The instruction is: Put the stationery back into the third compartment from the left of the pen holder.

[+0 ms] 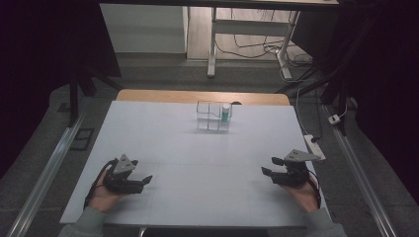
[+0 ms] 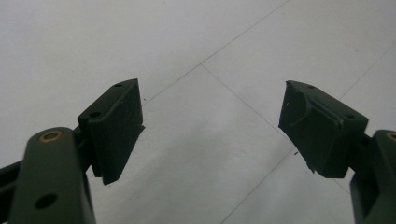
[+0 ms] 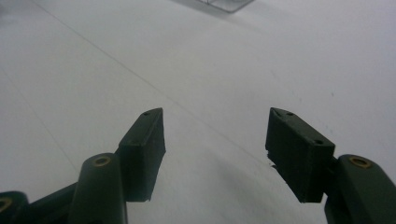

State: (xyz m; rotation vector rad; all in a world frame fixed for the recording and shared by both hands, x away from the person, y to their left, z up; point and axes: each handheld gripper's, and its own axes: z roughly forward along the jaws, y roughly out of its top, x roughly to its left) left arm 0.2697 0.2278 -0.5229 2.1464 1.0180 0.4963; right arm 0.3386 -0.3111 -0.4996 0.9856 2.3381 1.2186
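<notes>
High view: clear divided box (image 1: pixel 213 116) holds one upright green-capped tube (image 1: pixel 225 113).

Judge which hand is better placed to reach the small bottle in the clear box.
Right, probably. The small bottle stands in the right end of the clear box, nearer the right gripper than the left gripper. Both are open and empty.

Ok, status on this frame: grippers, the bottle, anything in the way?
Left gripper open, empty, low at near left. Right gripper open, empty, near right. Bottle upright in the clear box's right compartment, far centre. Table between is bare, nothing blocking.
</notes>
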